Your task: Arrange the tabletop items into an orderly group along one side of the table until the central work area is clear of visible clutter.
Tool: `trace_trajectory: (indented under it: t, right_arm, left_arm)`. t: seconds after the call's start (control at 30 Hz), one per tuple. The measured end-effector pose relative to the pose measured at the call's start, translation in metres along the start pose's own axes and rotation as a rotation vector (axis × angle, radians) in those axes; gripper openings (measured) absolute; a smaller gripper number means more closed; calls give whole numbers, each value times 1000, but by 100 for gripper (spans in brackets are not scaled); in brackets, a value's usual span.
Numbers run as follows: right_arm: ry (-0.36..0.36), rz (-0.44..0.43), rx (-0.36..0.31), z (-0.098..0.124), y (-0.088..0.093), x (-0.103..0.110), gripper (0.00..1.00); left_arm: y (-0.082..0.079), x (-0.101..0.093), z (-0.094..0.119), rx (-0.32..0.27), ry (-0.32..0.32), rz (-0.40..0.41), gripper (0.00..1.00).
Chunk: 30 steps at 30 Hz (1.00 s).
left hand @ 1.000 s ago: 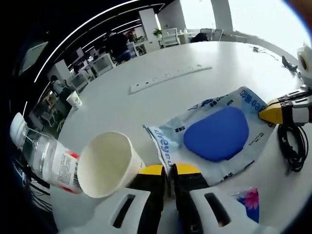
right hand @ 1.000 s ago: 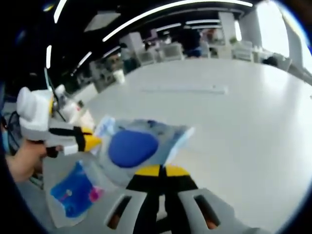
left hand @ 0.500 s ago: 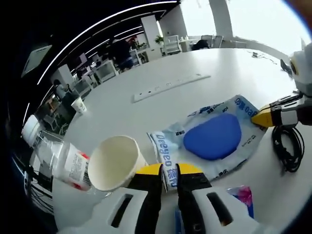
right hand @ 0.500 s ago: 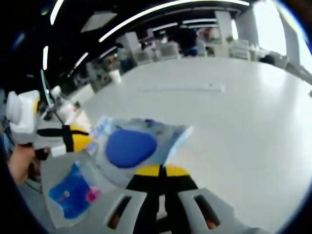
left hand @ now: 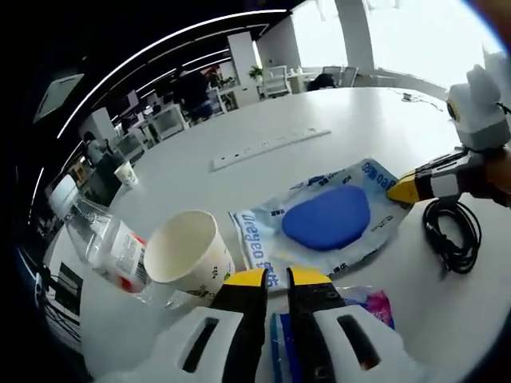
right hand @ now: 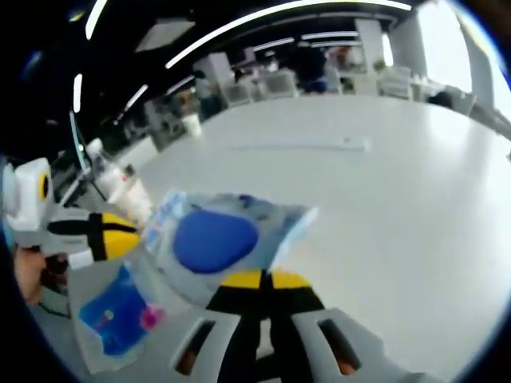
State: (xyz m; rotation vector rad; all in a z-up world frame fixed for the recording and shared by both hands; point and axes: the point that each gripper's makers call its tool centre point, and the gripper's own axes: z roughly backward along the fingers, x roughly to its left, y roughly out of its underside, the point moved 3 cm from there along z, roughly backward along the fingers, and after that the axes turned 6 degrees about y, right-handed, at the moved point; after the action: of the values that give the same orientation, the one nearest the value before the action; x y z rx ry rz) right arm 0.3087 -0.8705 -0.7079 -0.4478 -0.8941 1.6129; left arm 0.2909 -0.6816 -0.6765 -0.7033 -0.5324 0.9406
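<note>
A clear packet with a blue oval pad (left hand: 323, 219) lies flat on the white table (left hand: 239, 175). My right gripper (left hand: 399, 189) comes in from the right, its yellow tips at the packet's far corner. In the right gripper view its jaws (right hand: 267, 279) are shut on the packet (right hand: 215, 239) at its near edge. My left gripper (left hand: 277, 277) is shut, just short of the packet's printed edge, with nothing between its tips. In the right gripper view the left gripper (right hand: 120, 239) sits slightly left of the packet. A paper cup (left hand: 188, 255) stands beside a lying plastic bottle (left hand: 108, 243).
A small blue and pink sachet (left hand: 367, 307) lies under my left jaws, the same sachet (right hand: 120, 311) being left of my right jaws. A coiled black cable (left hand: 451, 235) lies at the right. A white power strip (left hand: 267, 148) runs mid-table. A small cup (left hand: 125, 173) stands far off.
My left gripper has let go of the packet's edge and drawn back from it. The right gripper keeps its hold on the packet's other end.
</note>
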Motion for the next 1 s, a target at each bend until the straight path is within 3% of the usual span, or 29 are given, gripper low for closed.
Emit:
trace_trajectory:
  t: [0.3, 0.37, 0.47, 0.53, 0.6, 0.8, 1.0]
  right_arm:
    - [-10, 43, -4, -1, -1, 1, 0]
    - [-4, 57, -8, -2, -2, -1, 4]
    - [-5, 78, -22, -2, -4, 0, 16]
    - [23, 119, -37, -2, -7, -2, 34]
    - [27, 123, -38, -2, -8, -1, 44]
    - [29, 131, -43, -2, -10, 1, 54]
    - [19, 97, -47, 1, -11, 6, 80]
  left_arm:
    - [6, 4, 11, -16, 0, 17, 5]
    - [8, 1, 13, -20, 10, 21, 5]
    - [14, -1, 15, -13, 13, 21, 6]
    - [18, -3, 16, -9, 16, 36, 6]
    - [20, -3, 16, -6, 16, 41, 6]
    - [22, -3, 22, -8, 14, 50, 5]
    - [23, 3, 27, -15, 2, 74, 6]
